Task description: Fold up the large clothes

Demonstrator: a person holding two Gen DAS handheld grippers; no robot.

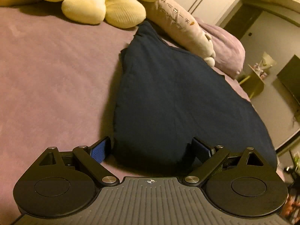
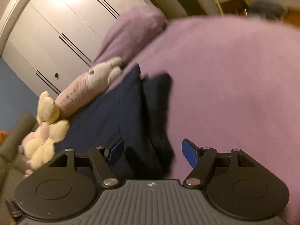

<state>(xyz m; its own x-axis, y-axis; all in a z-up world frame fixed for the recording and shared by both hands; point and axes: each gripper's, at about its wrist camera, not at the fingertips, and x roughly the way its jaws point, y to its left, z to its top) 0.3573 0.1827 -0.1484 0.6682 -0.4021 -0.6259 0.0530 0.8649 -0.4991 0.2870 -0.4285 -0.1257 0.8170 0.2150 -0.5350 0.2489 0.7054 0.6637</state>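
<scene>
Left claw: both blue pads spread wide, released, with the near rounded end of the navy garment bulging into the gap between them; the cloth looks to touch or nearly touch the pads, but nothing is pinched. Right claw: likewise released, 2 pads apart, straddling a dark raised ridge of the same garment that runs away from the claw along its centre line. Garment lies on the purple bedsheet, stretching ahead of the left claw and tapering to a point at the far end. Seen from the left claw, bare sheet to its left, garment spilling to its right. Seen from the right claw, the reverse: cloth ahead and to the left, bare sheet to the right. Judgement: each claw is lined up over an edge or fold so that closing would catch several layers at once; cloth already appears doubled, so folding seems partly done. Beyond the garment's far tip, a long pink plush pillow and yellow plush cushions crowd it, limiting room to spread further that way. Right view is blurred; exact layer count unclear. White wardrobe behind.
</scene>
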